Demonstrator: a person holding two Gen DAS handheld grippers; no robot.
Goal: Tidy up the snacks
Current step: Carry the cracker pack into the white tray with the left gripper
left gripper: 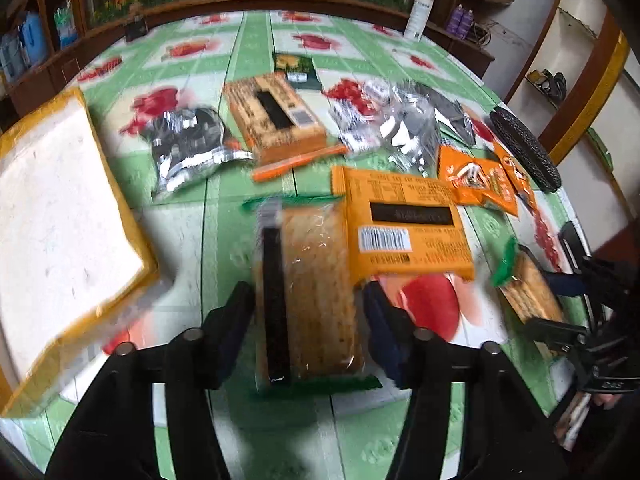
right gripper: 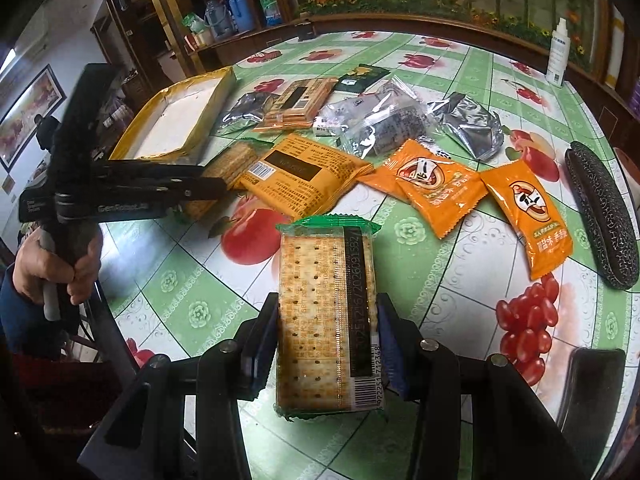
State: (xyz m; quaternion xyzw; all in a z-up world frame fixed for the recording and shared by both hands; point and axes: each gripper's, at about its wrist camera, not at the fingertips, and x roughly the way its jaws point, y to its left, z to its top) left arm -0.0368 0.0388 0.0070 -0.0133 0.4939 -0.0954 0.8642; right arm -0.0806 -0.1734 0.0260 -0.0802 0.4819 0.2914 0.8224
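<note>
**Two cracker packs between the fingers, tray bare**

The right gripper (right gripper: 328, 344) is clamped on a clear-wrapped cracker pack (right gripper: 326, 320), its blue pads pressed to both long sides; the pack is flat and rectangular, with pale dimpled crackers, a black printed strip and green crimped ends. The left gripper (left gripper: 308, 320) straddles a second cracker pack (left gripper: 310, 292) of browner crackers. Its right finger stands a little off the wrapper, and the picture is blurred, so I cannot tell whether it grips. This pack lies just beside the orange biscuit packet (left gripper: 404, 228), a flat matte packet with a barcode.

Left of the left gripper sits the shallow tray (left gripper: 116, 200), yellow-walled with a white floor, holding nothing. Beyond lie a crinkled silver-and-black foil bag (left gripper: 188, 148), a stack of orange wafer packs (left gripper: 276, 116), a dark green sachet (left gripper: 296, 66), clear crumpled wrappers (left gripper: 400, 120) and two small glossy orange sachets (right gripper: 476, 196). A black pebble-textured oblong case (right gripper: 604, 216) rests near the edge of the fruit-print tablecloth (right gripper: 192, 280).
</note>
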